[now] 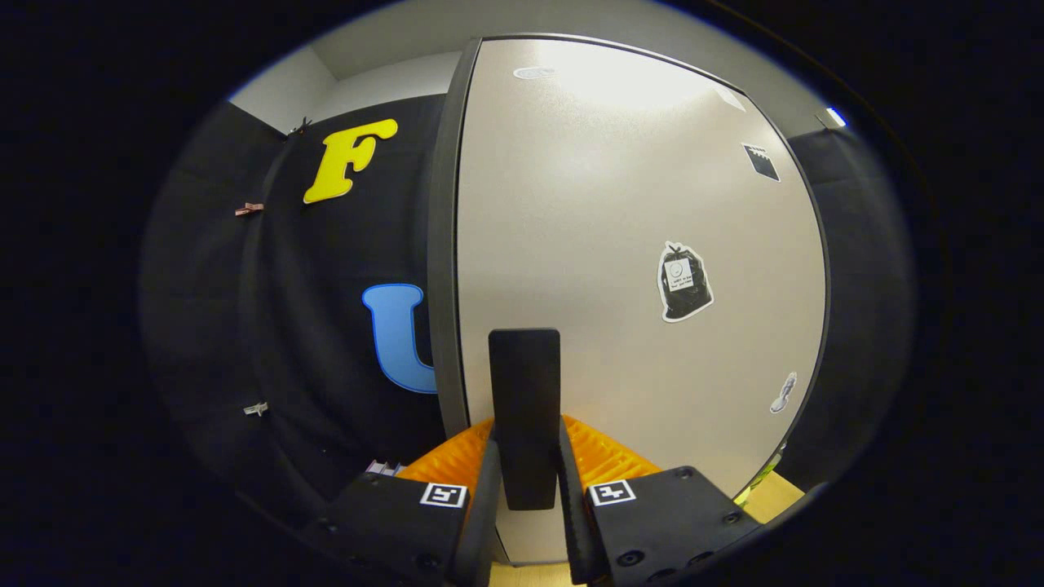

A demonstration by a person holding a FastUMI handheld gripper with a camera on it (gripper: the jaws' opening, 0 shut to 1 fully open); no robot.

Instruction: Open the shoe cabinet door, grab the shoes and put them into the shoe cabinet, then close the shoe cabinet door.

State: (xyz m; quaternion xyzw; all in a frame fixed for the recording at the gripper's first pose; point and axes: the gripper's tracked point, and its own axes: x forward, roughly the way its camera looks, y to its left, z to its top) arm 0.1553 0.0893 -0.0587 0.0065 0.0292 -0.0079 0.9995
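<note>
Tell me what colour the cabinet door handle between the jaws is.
Black, a plain upright bar handle on the pale beige door; the gripper clamps it, clearest in the gripper view.

1. We see a light wooden floor (779,493) below the cabinet door (636,269) (just a sliver shows).
2. We make out a yellow-green item (763,477) on it, too small to identify.
3. We clamp our gripper (526,489) on the door's black handle (524,408).

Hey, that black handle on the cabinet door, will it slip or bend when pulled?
Probably stiff: the handle looks like a solid flat bar. The hand-held gripper appears shut on it with ridged pads, so slipping seems unlikely. The door should swing rather than flex.
</note>
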